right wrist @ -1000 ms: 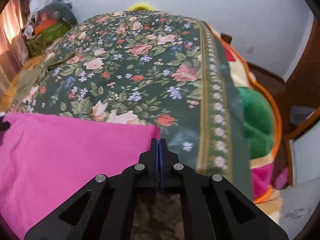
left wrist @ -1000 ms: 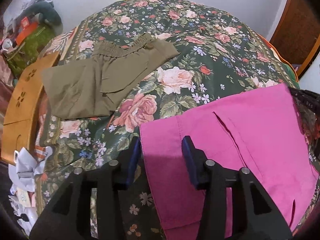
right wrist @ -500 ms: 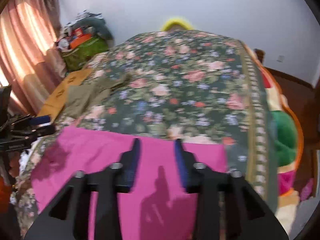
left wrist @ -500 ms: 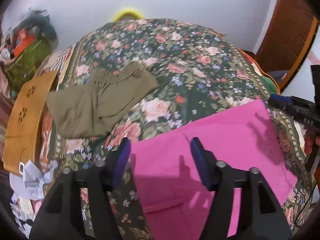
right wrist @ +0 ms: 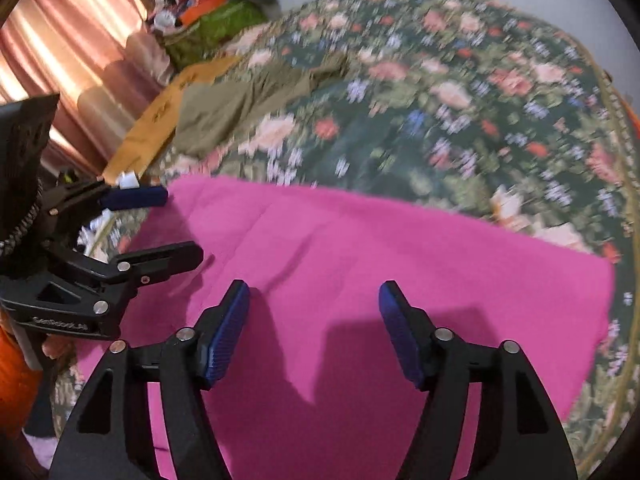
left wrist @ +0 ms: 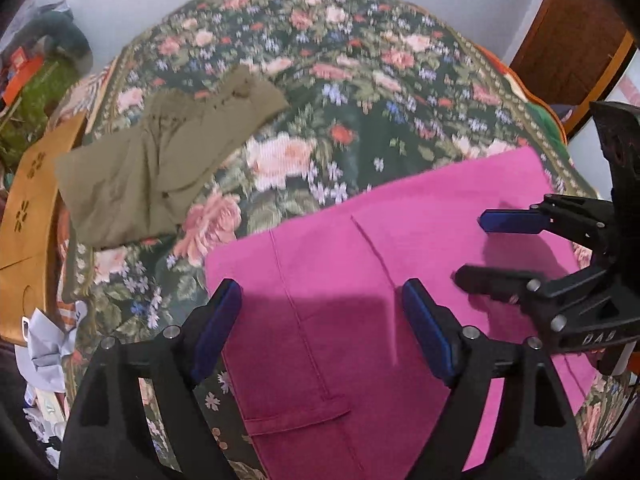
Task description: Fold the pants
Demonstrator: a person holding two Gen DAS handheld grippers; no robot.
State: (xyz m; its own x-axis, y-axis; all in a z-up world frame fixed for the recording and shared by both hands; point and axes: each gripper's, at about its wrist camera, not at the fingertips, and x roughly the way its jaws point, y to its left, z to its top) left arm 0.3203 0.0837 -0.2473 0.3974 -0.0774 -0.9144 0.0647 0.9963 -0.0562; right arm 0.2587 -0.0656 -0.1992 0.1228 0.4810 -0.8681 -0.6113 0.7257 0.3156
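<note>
Magenta pants point(left wrist: 360, 280) lie folded flat on the floral bedspread point(left wrist: 360, 80), near the front edge; they also show in the right wrist view point(right wrist: 380, 260). My left gripper point(left wrist: 322, 300) is open and empty, hovering over the pants' left part. My right gripper point(right wrist: 314, 300) is open and empty above the middle of the pants. Each gripper shows in the other's view: the right one point(left wrist: 472, 248) at the right, the left one point(right wrist: 180, 224) at the left.
Olive-green pants point(left wrist: 160, 160) lie folded at the bed's far left, also in the right wrist view point(right wrist: 240, 108). A wooden board point(left wrist: 28, 200) lines the left side. Clutter and bags point(right wrist: 208, 12) sit by the curtain point(right wrist: 60, 60). A wooden door point(left wrist: 576, 32) stands far right.
My right gripper opened and let go of the magenta pants' corner. Both grippers lifted and moved inward over the pants, jaws spread wider. The pants now lie flat.
</note>
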